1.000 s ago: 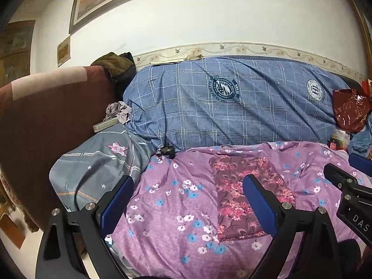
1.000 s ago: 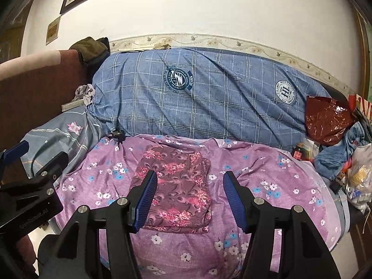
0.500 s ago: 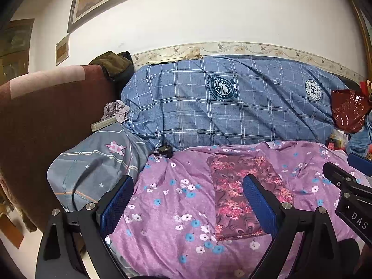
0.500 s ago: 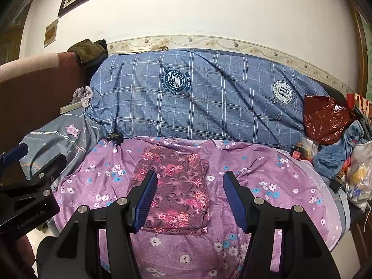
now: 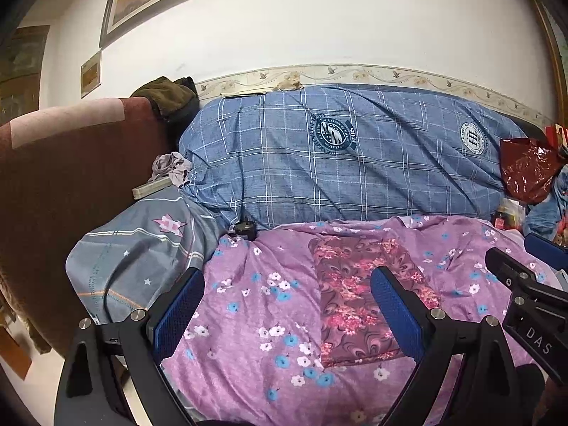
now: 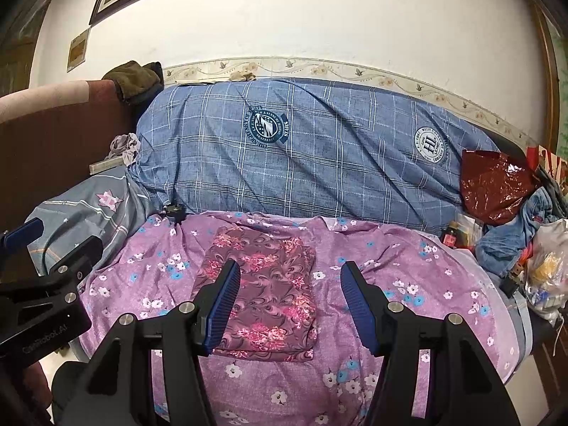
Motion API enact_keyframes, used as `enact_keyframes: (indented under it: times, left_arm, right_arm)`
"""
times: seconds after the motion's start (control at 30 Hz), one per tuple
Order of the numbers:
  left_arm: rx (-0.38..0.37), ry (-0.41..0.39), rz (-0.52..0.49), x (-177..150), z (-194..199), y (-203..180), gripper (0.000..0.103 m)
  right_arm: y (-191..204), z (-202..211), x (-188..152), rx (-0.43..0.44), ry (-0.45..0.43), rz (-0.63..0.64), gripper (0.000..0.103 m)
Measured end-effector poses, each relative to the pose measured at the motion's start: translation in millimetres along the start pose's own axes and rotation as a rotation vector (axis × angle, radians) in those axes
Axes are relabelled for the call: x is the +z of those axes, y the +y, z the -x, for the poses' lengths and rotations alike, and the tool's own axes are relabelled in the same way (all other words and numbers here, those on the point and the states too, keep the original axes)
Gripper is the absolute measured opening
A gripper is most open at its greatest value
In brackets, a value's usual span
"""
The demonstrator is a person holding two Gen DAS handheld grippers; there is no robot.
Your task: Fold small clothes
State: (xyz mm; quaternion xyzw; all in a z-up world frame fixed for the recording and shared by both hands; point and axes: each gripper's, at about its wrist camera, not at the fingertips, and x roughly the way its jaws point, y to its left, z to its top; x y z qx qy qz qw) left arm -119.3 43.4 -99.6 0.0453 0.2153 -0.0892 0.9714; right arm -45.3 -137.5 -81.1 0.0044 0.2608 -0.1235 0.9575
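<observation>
A folded maroon garment with pink flowers (image 5: 358, 291) lies flat on the purple floral bedspread (image 5: 262, 305); it also shows in the right wrist view (image 6: 266, 287). My left gripper (image 5: 287, 309) is open and empty, held above the bedspread to the left of the garment. My right gripper (image 6: 289, 301) is open and empty, held above the near part of the garment. Neither gripper touches the cloth. The right gripper's body shows at the right edge of the left wrist view (image 5: 525, 294).
A big blue plaid duvet (image 6: 301, 156) lies along the wall behind. A grey star-print pillow (image 5: 142, 248) sits left, by a brown headboard (image 5: 64, 184). A red plastic bag (image 6: 493, 184), blue clothes and clutter (image 6: 532, 248) crowd the right. A small black object (image 6: 175, 209) lies at the bedspread's far edge.
Both grippers have drawn back and up a little from the bed, so the folded garment looks slightly smaller and farther. The garment has not moved. Both stay open.
</observation>
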Motion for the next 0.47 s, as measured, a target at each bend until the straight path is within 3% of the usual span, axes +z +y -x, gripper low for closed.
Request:
enact_keyframes:
  times: [0.27,0.47]
  left_arm:
    - [-0.009,0.003,0.004,1,-2,-2,0.096]
    - [-0.06,-0.04,0.036,-1,-2,-3,0.096]
  right_arm:
    - [0,-6,-2,0.006,0.004,0.011,0.061]
    - [-2,-18,-5,0.0,0.021,0.002,0.061]
